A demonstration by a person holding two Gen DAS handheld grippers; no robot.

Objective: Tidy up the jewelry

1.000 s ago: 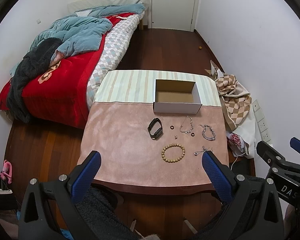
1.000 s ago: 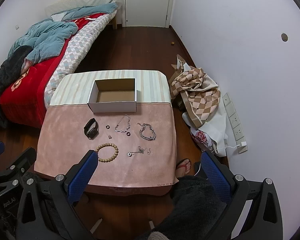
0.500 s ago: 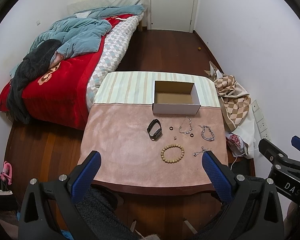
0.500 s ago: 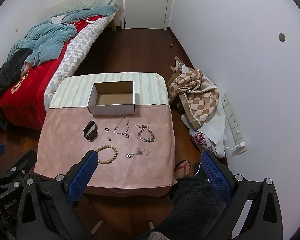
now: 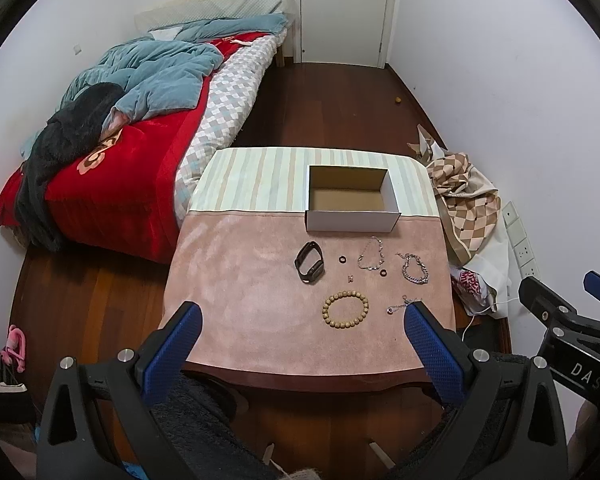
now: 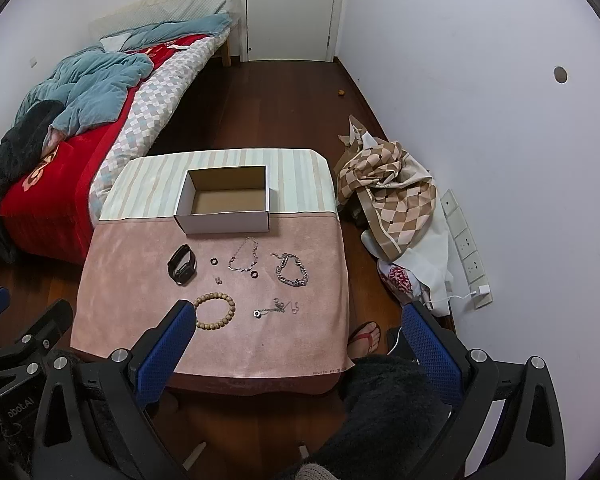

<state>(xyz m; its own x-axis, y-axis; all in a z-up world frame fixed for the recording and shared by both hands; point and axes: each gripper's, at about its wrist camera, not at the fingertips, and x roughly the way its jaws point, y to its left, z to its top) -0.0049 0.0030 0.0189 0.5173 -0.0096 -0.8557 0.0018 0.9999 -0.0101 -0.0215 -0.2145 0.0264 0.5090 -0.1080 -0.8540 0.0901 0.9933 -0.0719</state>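
An open, empty white cardboard box (image 5: 352, 199) (image 6: 225, 200) stands on the table (image 5: 236, 280) (image 6: 132, 280) where the striped cloth meets the pink cloth. In front of it lie a black watch band (image 5: 310, 267) (image 6: 182, 265), a wooden bead bracelet (image 5: 345, 309) (image 6: 217, 311), a thin silver chain (image 5: 371, 253) (image 6: 243, 258), a thick silver chain bracelet (image 5: 415, 268) (image 6: 292, 270), a small pendant chain (image 5: 402, 304) (image 6: 276, 308) and small dark rings. My left gripper (image 5: 300, 330) and right gripper (image 6: 296, 330) are both open and empty, held above the table's near edge.
A bed (image 5: 112, 152) with red and blue covers stands left of the table. Checked cloth and bags (image 6: 392, 200) lie on the floor to the right by the wall, with a power strip (image 6: 466, 252). A sandalled foot (image 6: 366, 338) shows at the table's right corner.
Both grippers have drifted slightly back or up, so the table looks a little smaller and farther. Nothing on the table has moved.
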